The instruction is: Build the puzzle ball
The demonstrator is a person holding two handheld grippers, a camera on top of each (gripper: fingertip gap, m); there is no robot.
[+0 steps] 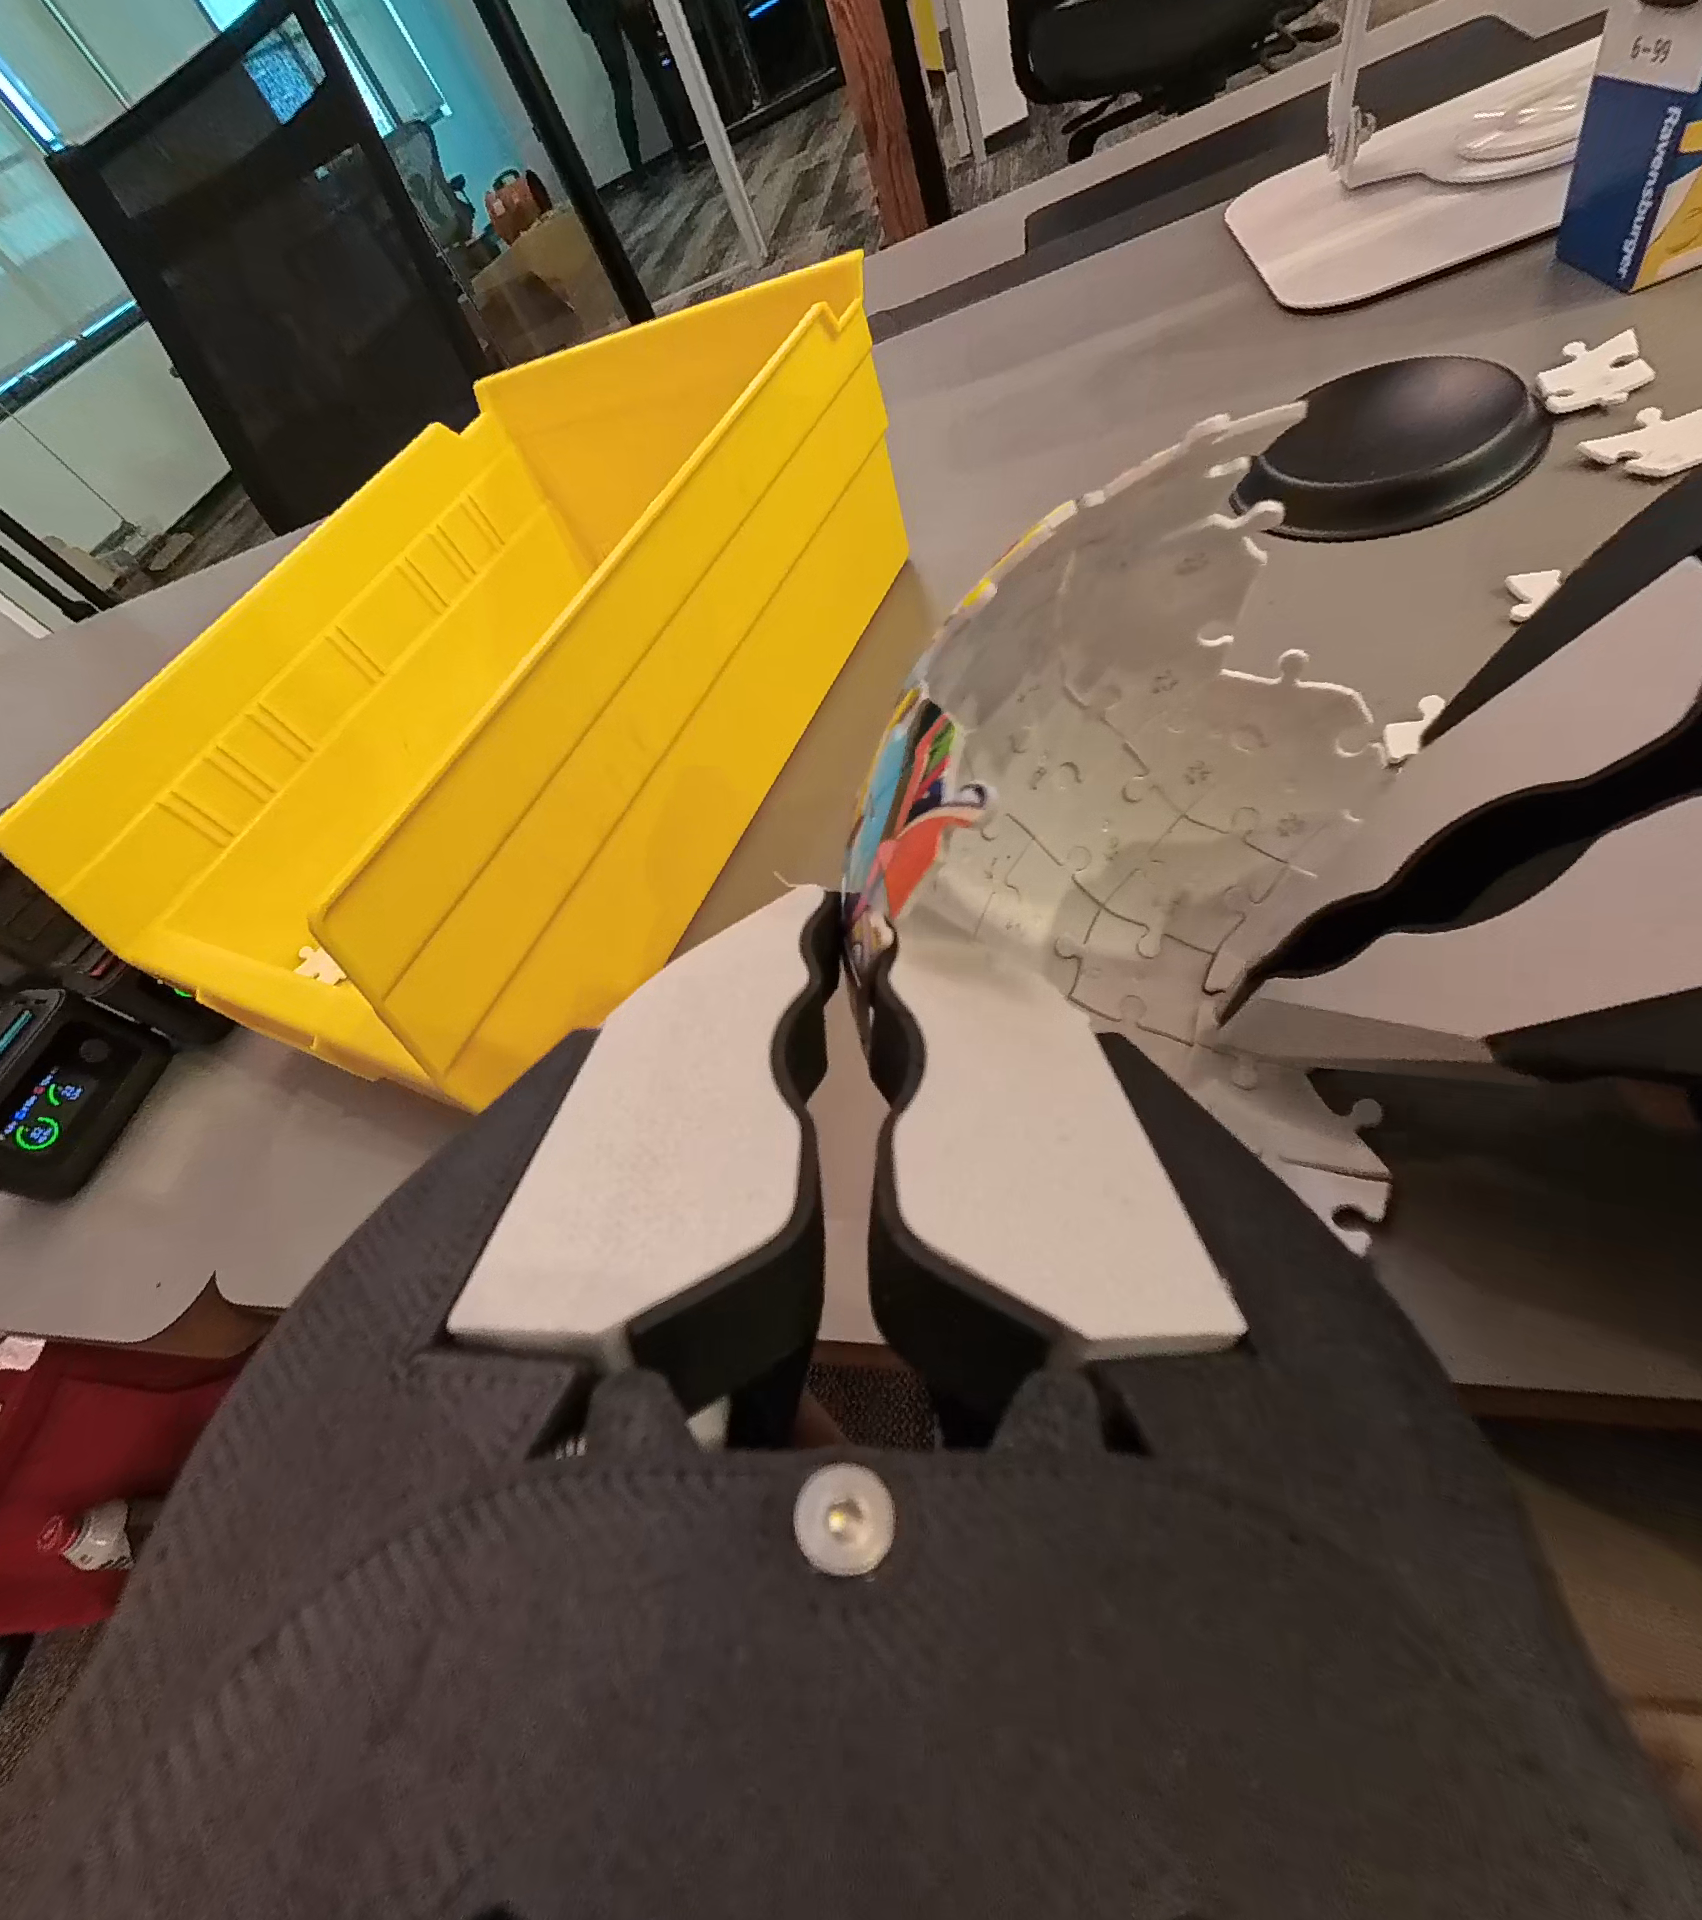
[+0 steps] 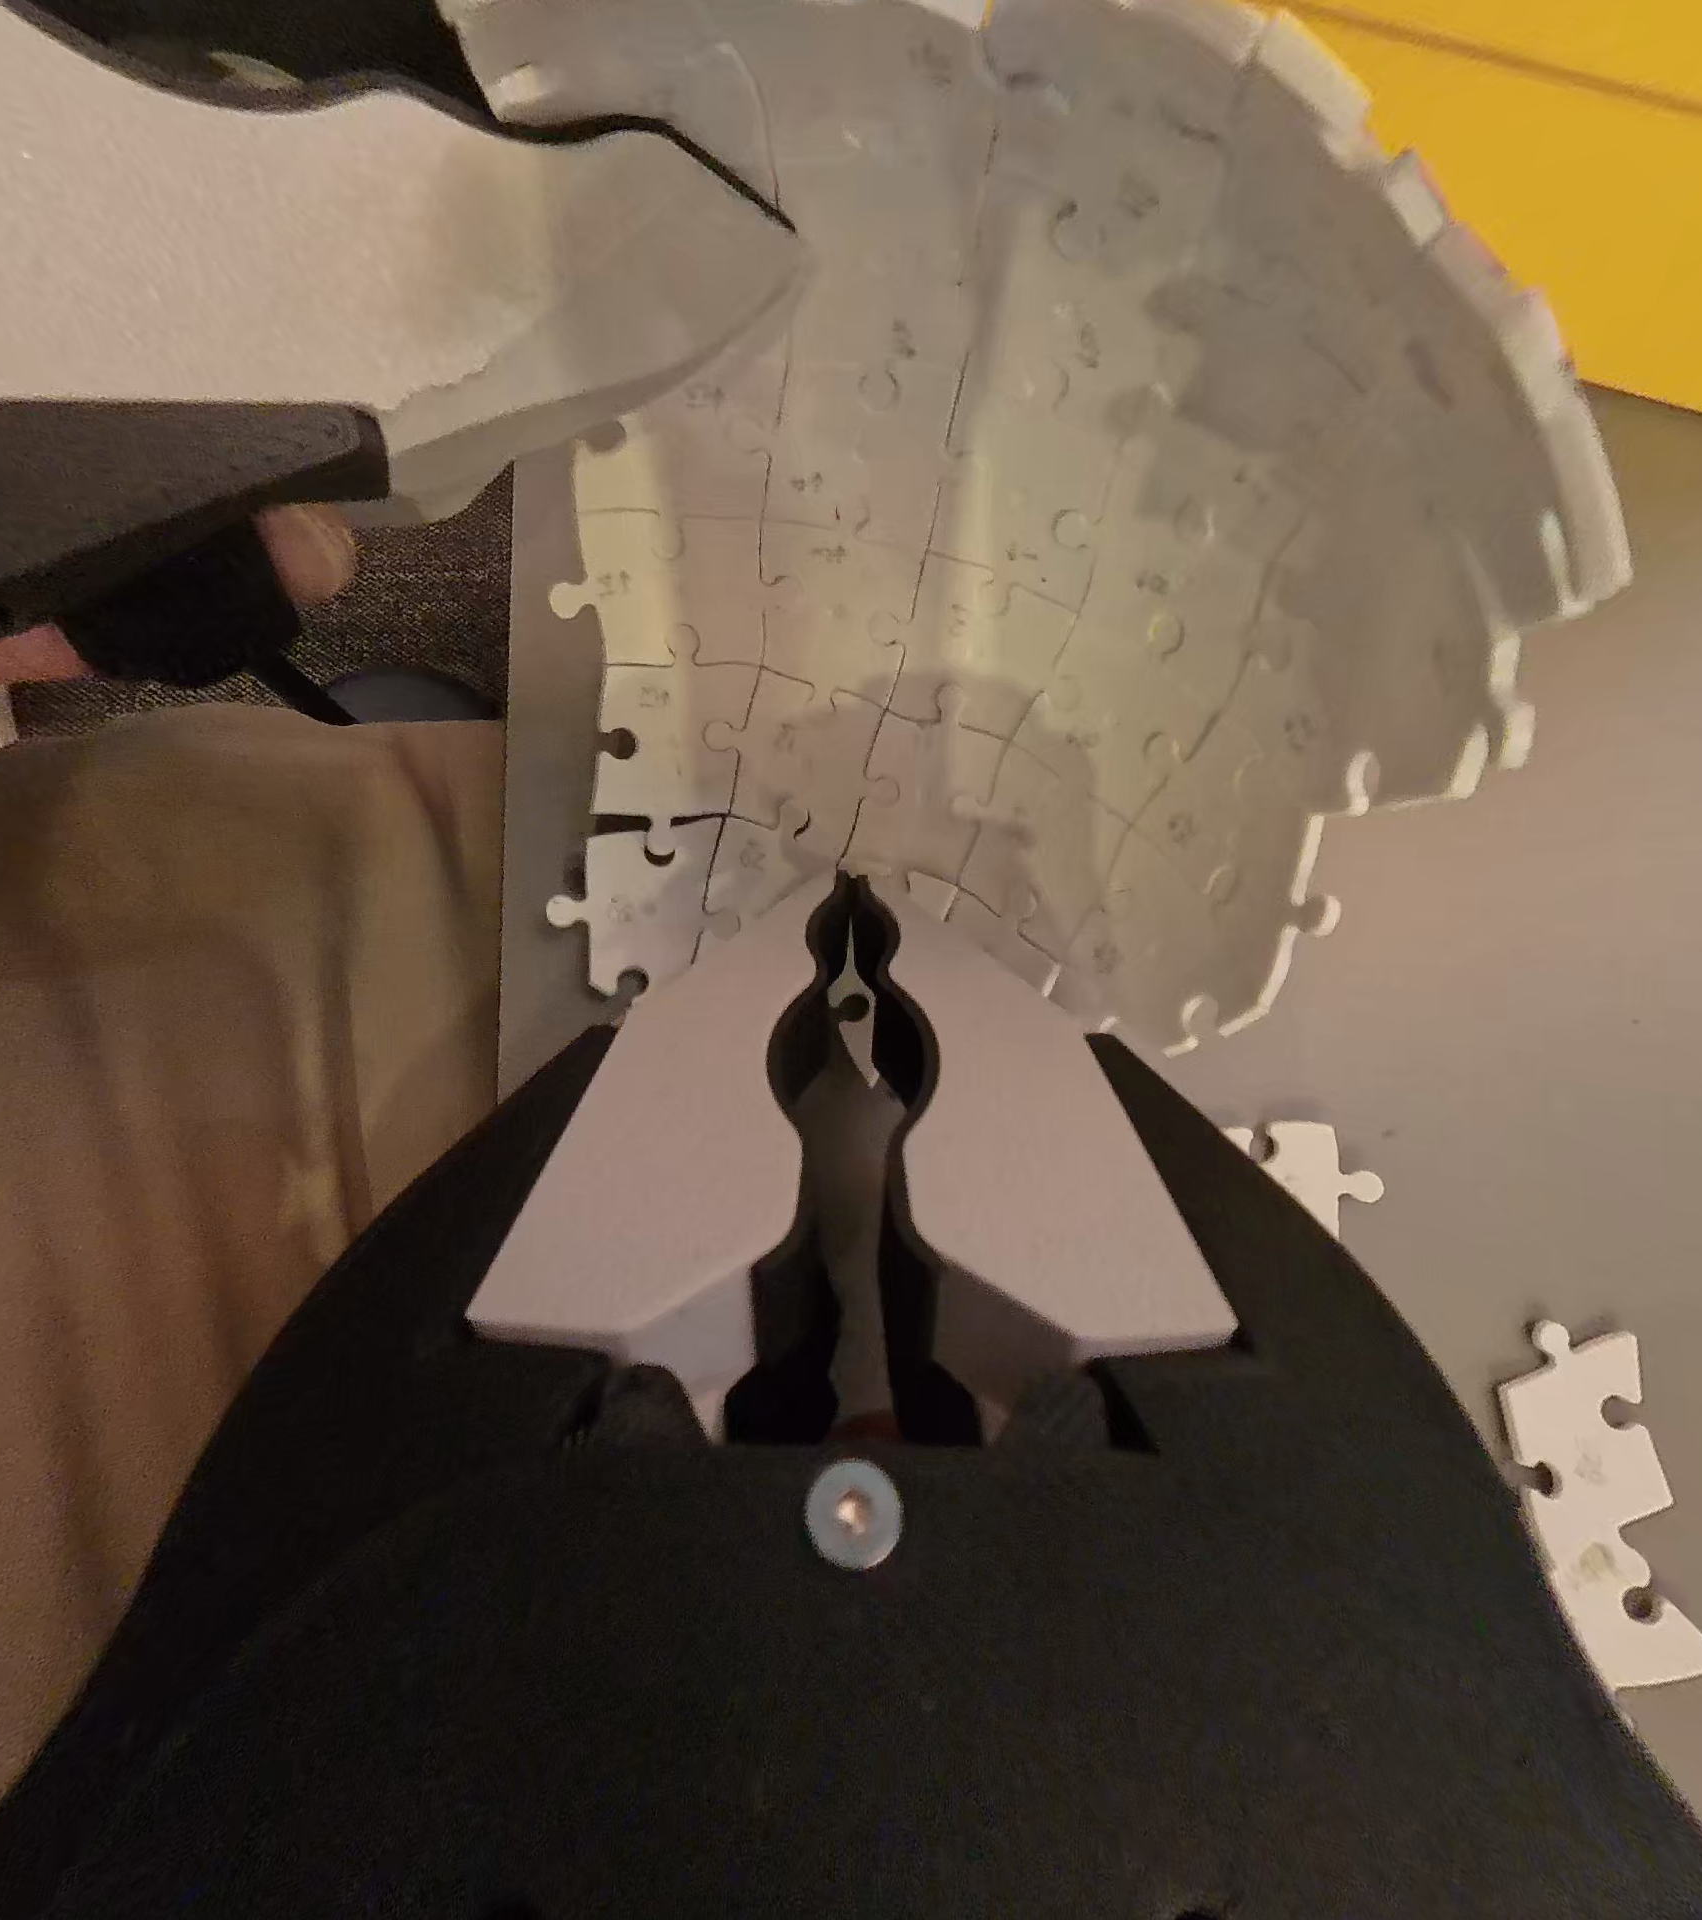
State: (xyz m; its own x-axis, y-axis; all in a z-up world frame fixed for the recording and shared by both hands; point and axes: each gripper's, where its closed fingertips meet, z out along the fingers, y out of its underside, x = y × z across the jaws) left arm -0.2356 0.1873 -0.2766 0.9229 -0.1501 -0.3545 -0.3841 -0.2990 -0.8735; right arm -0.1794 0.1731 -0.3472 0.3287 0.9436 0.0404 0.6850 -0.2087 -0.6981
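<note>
Printed blue box (image 1: pixel 1688 145) (piece backs numbered)

Yellow bin (image 1: pixel 473 717), white-backed colourful puzzle ball (image 1: pixel 1138 790), grey table (image 1: pixel 1086 343)

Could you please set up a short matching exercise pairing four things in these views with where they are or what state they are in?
Things:
1. yellow bin
2. half-built puzzle ball
3. black dome-shaped stand
4. loose white puzzle pieces

Places or states:
A. lying flat on the grey table
B. held at its edge by the left gripper and the right gripper
C. tipped on the table left of the ball
D. sitting behind the ball, nothing on it

Pairs: 1-C, 2-B, 3-D, 4-A
</note>
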